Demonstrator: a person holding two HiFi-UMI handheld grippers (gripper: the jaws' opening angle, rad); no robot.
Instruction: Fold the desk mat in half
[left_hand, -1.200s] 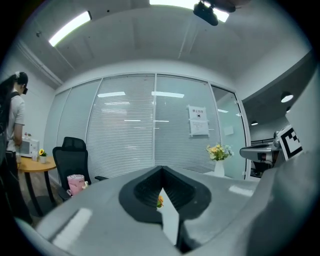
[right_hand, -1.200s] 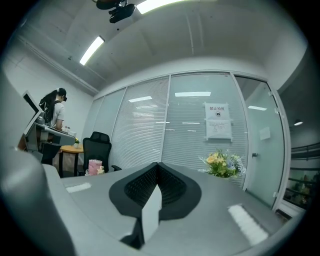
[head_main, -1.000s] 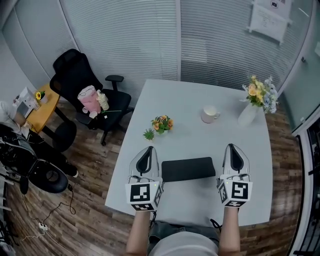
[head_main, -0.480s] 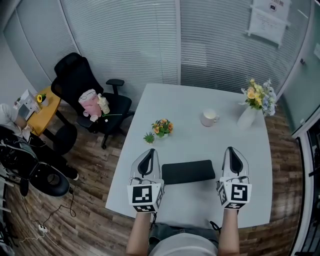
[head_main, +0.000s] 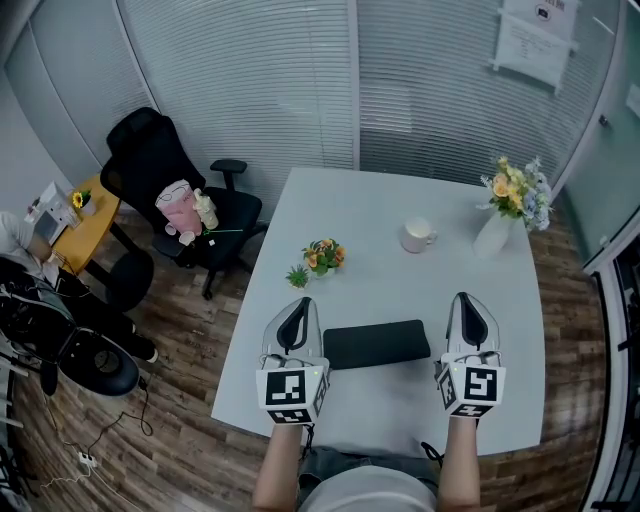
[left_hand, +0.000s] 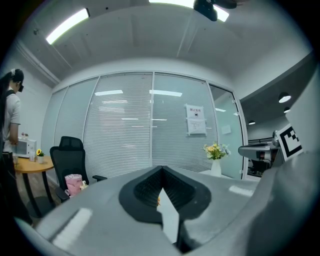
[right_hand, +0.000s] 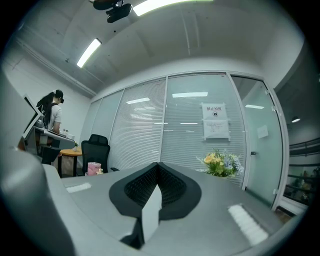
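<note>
No change versus a second ago: both your tools sit where they were, same heading, and the mat stays put. Only the head view drifts a hair.

Left tool (head_main: 293, 312): jaws together, nothing between them. Right tool (head_main: 470, 308): same, closed and empty. Both point level and away from you, over your edge of the desk (head_main: 385, 405).

Desk mat (head_main: 376, 343): a dark rectangle lying flat between the two tools, with a short end just beside each one's inner side. The head view shows no contact with either tool. I can't tell whether it's one layer or already doubled; there's no lifted edge and no visible crease.

Ahead of the left tool are a small green plant (head_main: 298, 272) and, just past it, a flower pot (head_main: 324, 252). The mug (head_main: 417, 235) is further out, between the tool lines and nearer the right one. The vase of flowers (head_main: 497, 228) is beyond and outboard of the right tool. All are well apart from the mat. The office chair (head_main: 165, 170) is off the desk, far out on the left tool's side.

My read is that you're in an idle hold and the task isn't moving:
- If the fold is still to do, you need to open the jaws before pinching an edge.
- The mat is thin and flat on a smooth desk, so it will likely slide rather than lift. Pin one end.
</note>
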